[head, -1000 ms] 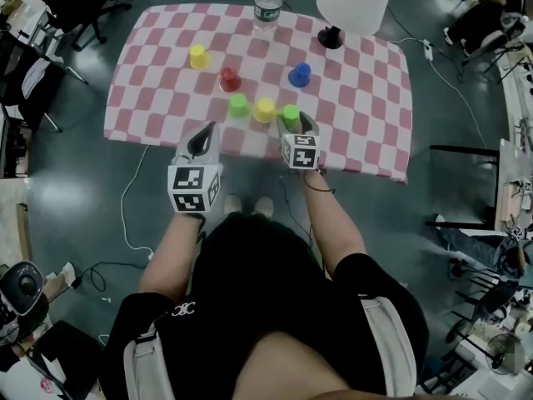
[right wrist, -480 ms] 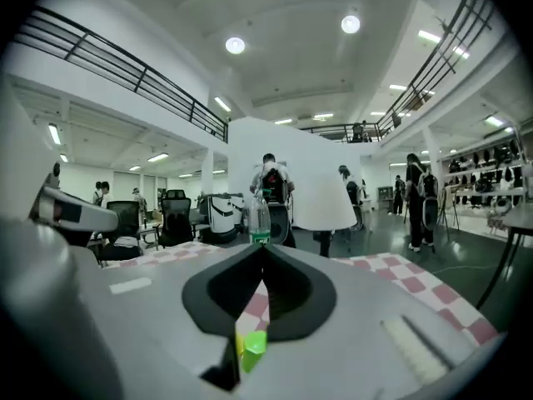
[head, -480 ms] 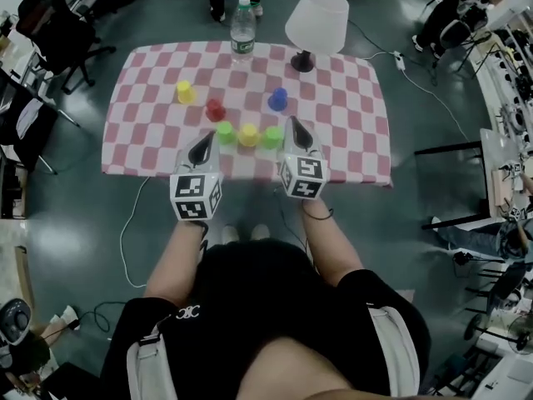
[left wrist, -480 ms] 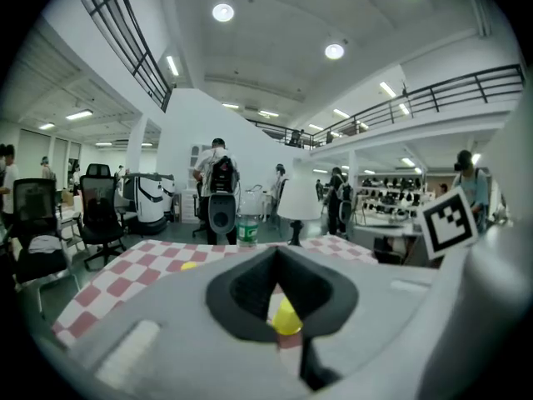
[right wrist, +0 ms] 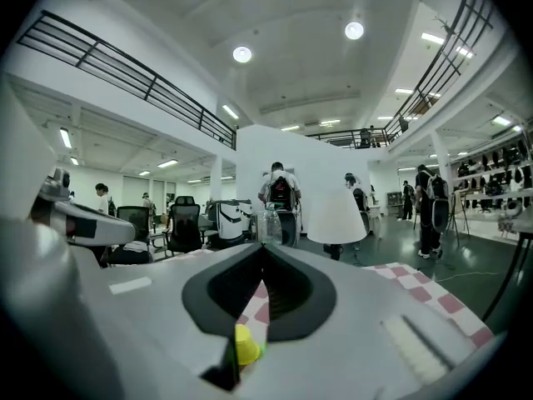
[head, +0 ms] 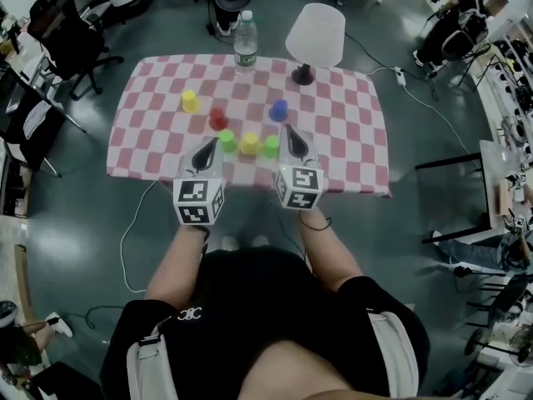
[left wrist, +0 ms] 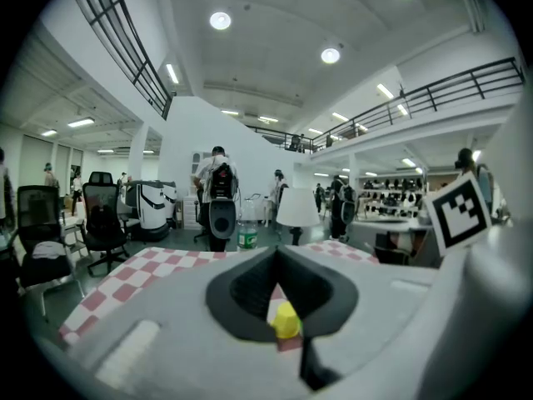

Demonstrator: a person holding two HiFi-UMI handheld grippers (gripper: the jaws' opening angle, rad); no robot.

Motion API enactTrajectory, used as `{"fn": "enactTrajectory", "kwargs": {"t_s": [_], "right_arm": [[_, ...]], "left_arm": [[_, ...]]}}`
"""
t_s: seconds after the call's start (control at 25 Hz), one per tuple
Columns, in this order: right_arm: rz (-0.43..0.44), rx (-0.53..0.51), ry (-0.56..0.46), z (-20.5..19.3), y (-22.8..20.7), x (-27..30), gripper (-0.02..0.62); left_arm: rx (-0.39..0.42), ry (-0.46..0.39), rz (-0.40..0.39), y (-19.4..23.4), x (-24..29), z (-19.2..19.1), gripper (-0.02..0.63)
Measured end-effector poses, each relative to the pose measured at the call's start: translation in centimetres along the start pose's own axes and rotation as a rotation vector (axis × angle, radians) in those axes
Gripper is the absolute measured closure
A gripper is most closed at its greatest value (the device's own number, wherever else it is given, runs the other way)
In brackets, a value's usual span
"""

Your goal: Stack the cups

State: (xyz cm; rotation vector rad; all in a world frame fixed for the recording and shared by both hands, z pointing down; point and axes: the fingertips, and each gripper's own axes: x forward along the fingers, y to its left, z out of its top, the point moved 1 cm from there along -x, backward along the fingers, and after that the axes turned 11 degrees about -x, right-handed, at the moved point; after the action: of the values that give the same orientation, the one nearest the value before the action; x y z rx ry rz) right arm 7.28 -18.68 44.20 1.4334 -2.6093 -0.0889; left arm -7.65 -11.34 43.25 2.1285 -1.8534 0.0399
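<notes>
Right gripper (head: 288, 129) rose, shut, from tapered green cup (head: 271, 146).

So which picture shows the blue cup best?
The head view: the small blue plastic cup stands in plain sight on the pink checked tablecloth. Neither gripper view shows it at all.

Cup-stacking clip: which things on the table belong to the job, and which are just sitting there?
Part of the job: far yellow cup, red cup, blue cup, left green cup, near yellow cup, right green cup.

Just lying about: water bottle, lamp, checked tablecloth.
</notes>
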Motion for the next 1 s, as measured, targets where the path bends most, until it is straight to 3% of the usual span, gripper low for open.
{"fn": "enactTrajectory", "kwargs": {"t_s": [0.48,0.64,0.8,1.0], "right_arm": [[0.249,0.010,-0.046,2.5,11.0,3.8,0.595],[0.294,0.031,-0.064,3.2,14.4,5.3,0.591],[0.312,0.037,-0.061,3.0,17.3,7.7,0.444],[0.281,0.068,-0.007,1.7,19.6,11.4,0.399]], "left_arm": [[-0.016,-0.033,0.182,5.6,-5.0,0.3,0.609],[-0.031,-0.053,0.231,8.1,-6.6,0.3,0.609],[-0.036,-0.052,0.253,10.4,-7.6,0.2,0.609],[-0.028,-0.049,0.246,13.4,-7.6,1.0,0.609]]}}
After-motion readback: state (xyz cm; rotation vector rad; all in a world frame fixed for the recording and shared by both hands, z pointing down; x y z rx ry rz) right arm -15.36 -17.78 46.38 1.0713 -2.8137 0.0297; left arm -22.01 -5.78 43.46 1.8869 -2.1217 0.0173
